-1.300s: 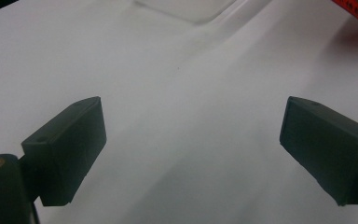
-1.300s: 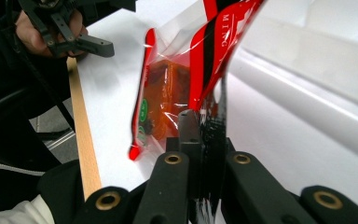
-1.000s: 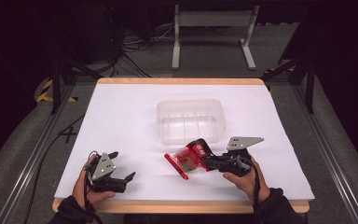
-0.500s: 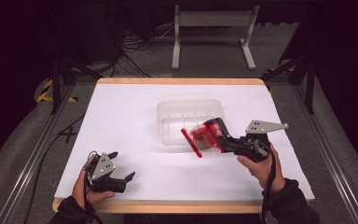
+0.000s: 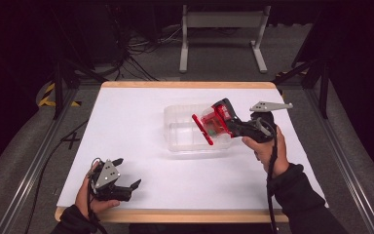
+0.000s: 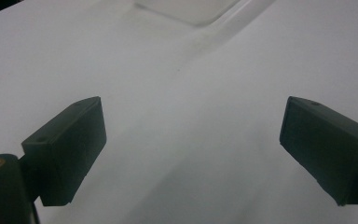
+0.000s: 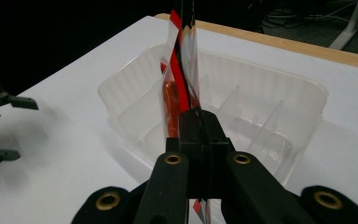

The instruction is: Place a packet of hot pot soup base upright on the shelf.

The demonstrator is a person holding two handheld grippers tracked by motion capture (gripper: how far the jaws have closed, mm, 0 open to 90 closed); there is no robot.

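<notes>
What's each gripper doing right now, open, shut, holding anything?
Left gripper: open, nothing between its jaws, low over the white table.
Right gripper: shut on the red packet, held above the clear plastic tray.

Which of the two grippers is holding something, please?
The right gripper, shut on the red packet above the clear tray; the left gripper is open and empty.

On the table (image 5: 126,126) the tray (image 5: 185,131) sits right of centre, its dividers splitting it into compartments. The packet (image 5: 212,124) hangs above the tray's right part, clamped in the right gripper (image 5: 229,122). The left gripper (image 5: 126,175) rests near the table's front left corner, well apart from the tray.
</notes>
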